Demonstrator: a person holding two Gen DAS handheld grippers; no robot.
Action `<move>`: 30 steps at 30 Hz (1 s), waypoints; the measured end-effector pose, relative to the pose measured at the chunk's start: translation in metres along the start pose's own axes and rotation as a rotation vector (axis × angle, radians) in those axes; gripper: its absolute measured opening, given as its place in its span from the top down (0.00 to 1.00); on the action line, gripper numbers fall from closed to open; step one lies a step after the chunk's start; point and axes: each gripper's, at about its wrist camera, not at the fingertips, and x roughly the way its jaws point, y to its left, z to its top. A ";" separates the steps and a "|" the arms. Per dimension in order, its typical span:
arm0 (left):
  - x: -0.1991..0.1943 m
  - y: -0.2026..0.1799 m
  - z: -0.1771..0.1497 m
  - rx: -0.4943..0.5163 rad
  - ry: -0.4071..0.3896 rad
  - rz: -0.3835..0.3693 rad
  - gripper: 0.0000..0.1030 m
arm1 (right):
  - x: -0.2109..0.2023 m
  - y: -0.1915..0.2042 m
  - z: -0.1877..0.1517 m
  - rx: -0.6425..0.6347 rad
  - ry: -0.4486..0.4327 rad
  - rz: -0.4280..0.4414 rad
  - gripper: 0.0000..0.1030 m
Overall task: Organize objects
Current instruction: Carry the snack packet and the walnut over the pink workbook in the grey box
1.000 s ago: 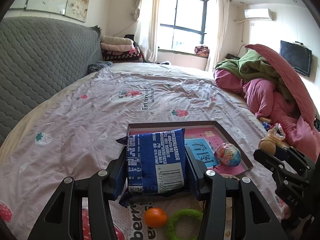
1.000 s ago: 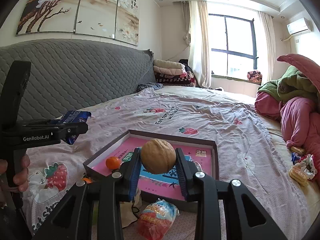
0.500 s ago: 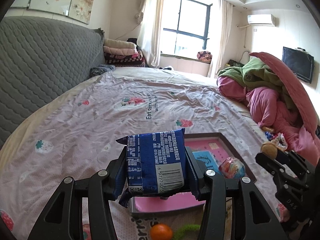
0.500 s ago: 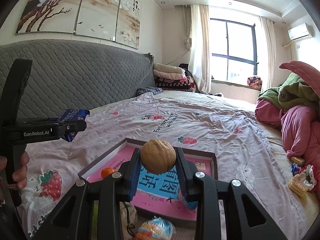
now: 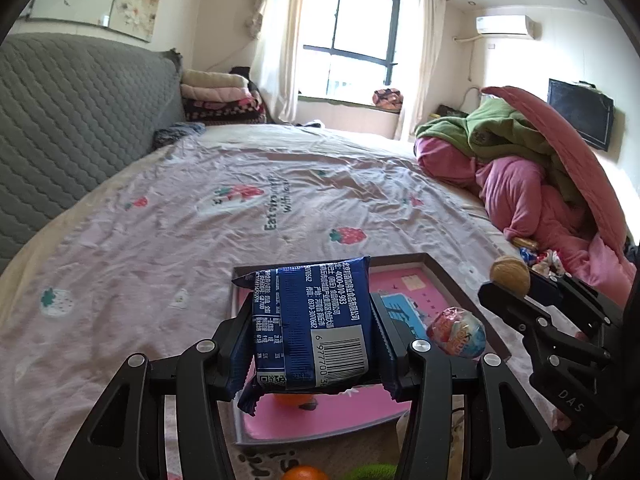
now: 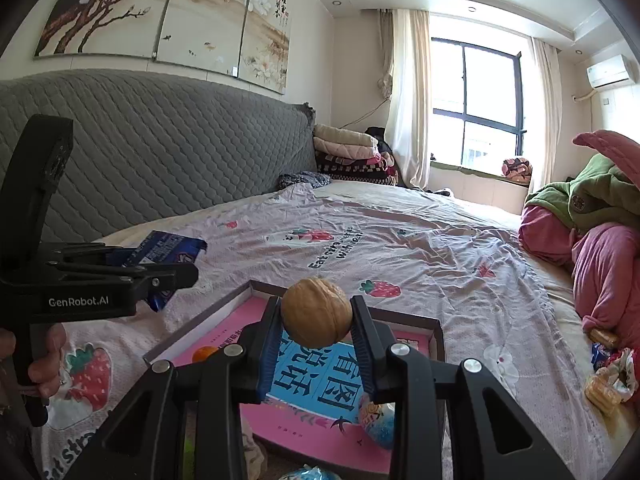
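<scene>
Counted one blue snack packet (image 5: 316, 320), one walnut (image 6: 316, 311), one tray (image 5: 452, 280), two oranges (image 5: 304, 473), one wrapped egg-shaped sweet (image 5: 456, 332), two grippers (image 5: 312, 344).

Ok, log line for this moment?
left gripper: shut on blue packet | right gripper: shut on walnut | both above tray

Glossy blue foil packet (image 5: 312, 328) between matt black plastic tongs (image 5: 312, 344); rough, wrinkled walnut (image 6: 316, 312) likewise; beneath, a smooth pink-lined card tray (image 6: 434, 330) on creased cloth sheet (image 5: 160, 240).
</scene>
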 end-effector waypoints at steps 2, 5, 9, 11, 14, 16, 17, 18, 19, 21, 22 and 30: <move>0.007 0.001 -0.001 -0.004 0.017 -0.021 0.48 | 0.005 -0.001 -0.001 -0.005 0.013 0.005 0.67; 0.020 -0.001 -0.004 0.000 0.041 -0.054 0.48 | 0.013 -0.003 -0.005 -0.003 0.044 0.013 0.67; 0.044 -0.002 -0.012 -0.007 0.129 -0.115 0.48 | 0.026 -0.010 -0.014 0.029 0.111 0.010 0.67; 0.054 -0.002 -0.017 -0.010 0.164 -0.121 0.48 | 0.031 -0.013 -0.018 0.040 0.136 0.008 0.67; 0.067 0.000 -0.024 -0.012 0.209 -0.120 0.48 | 0.039 -0.019 -0.024 0.072 0.179 0.013 0.67; 0.073 0.000 -0.028 -0.011 0.227 -0.122 0.48 | 0.043 -0.021 -0.029 0.078 0.197 0.008 0.67; 0.075 -0.001 -0.030 -0.004 0.230 -0.116 0.48 | 0.045 -0.021 -0.031 0.077 0.207 0.003 0.67; 0.076 -0.004 -0.031 0.003 0.232 -0.112 0.48 | 0.047 -0.022 -0.033 0.077 0.218 0.000 0.67; 0.076 -0.005 -0.032 0.009 0.232 -0.113 0.48 | 0.049 -0.023 -0.035 0.078 0.223 -0.002 0.67; 0.077 -0.009 -0.035 0.025 0.233 -0.112 0.48 | 0.050 -0.023 -0.038 0.078 0.237 0.000 0.67; 0.077 -0.011 -0.035 0.031 0.232 -0.112 0.48 | 0.051 -0.022 -0.039 0.077 0.239 0.001 0.67; 0.083 -0.018 -0.044 0.062 0.266 -0.129 0.48 | 0.056 -0.019 -0.046 0.067 0.278 0.013 0.67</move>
